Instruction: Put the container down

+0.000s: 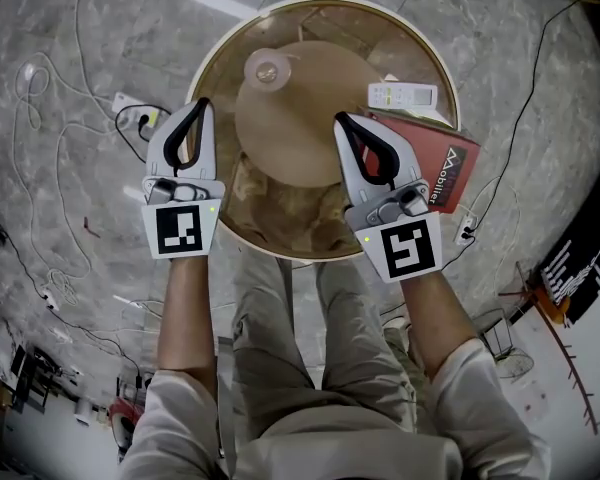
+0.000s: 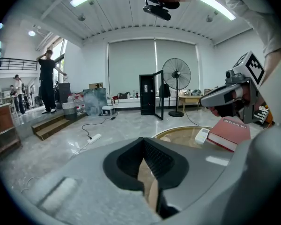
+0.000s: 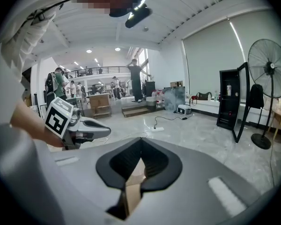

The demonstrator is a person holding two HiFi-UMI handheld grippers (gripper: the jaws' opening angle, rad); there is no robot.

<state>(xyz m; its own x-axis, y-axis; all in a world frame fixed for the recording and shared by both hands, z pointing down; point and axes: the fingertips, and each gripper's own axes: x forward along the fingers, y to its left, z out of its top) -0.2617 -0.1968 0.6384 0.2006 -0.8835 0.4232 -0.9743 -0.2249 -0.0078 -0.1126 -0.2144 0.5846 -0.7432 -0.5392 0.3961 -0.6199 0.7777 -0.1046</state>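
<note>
A tan, dome-shaped container (image 1: 295, 108) with a small round top stands on a round glass table (image 1: 212, 58) with a gold rim. My left gripper (image 1: 202, 103) hovers just left of the container, jaws shut, apparently not touching it. My right gripper (image 1: 340, 118) is at the container's right edge, also shut; contact is unclear. In the left gripper view the left gripper (image 2: 144, 142) has its jaws together with nothing between them, and the table (image 2: 178, 131) lies ahead. The right gripper (image 3: 141, 142) looks the same in its own view.
A white remote (image 1: 402, 95) and a red book (image 1: 435, 158) lie on the table's right side, close to my right gripper. Cables and a power strip (image 1: 130, 108) run over the marble floor. A standing fan (image 2: 176, 74), a black cabinet (image 2: 147, 93) and people (image 2: 48, 78) are far off.
</note>
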